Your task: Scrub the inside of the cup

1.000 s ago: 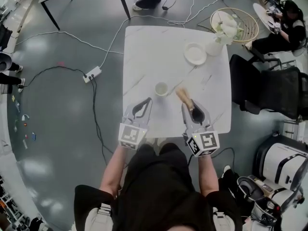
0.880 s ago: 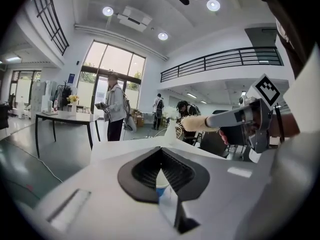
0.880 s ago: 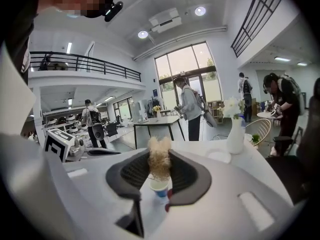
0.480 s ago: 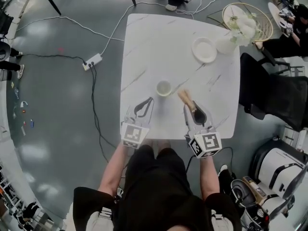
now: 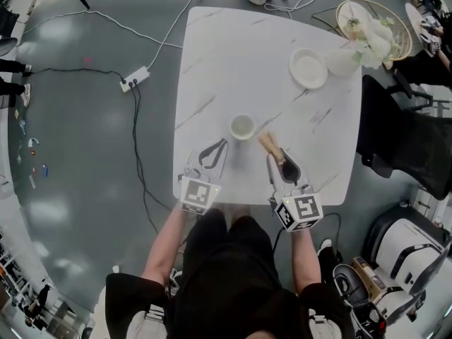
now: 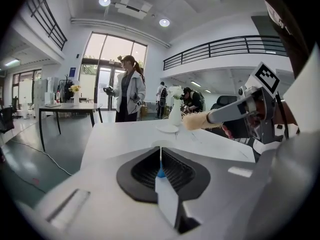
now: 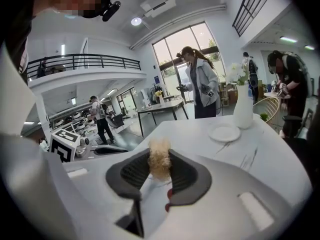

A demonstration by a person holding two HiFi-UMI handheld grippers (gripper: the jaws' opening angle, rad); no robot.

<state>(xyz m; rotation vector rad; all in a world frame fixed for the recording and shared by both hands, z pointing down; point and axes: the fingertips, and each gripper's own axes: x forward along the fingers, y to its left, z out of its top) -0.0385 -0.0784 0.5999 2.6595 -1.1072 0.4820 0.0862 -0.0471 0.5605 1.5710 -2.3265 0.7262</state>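
A: Two grippers low over the counter (image 5: 233, 55), one cup (image 5: 242, 126). Right gripper (image 5: 282, 161) is clenched on the brush (image 5: 269, 144). Left gripper (image 5: 217, 147) has its jaws pressed together, empty.
B: Cup where?
A: Upright, just ahead, between both sets of jaws, touching neither. The bristles are near its right side, not in it.
B: Tips?
A: Probably spread the left jaws, pin the cup's wall, then lower the bristles straight in and twist, or it skids.

Glossy marble-veined white tabletop (image 5: 233, 62), smooth pale cup (image 5: 241, 126), perhaps ceramic, fuzzy tan-fibred brush (image 5: 270, 145).
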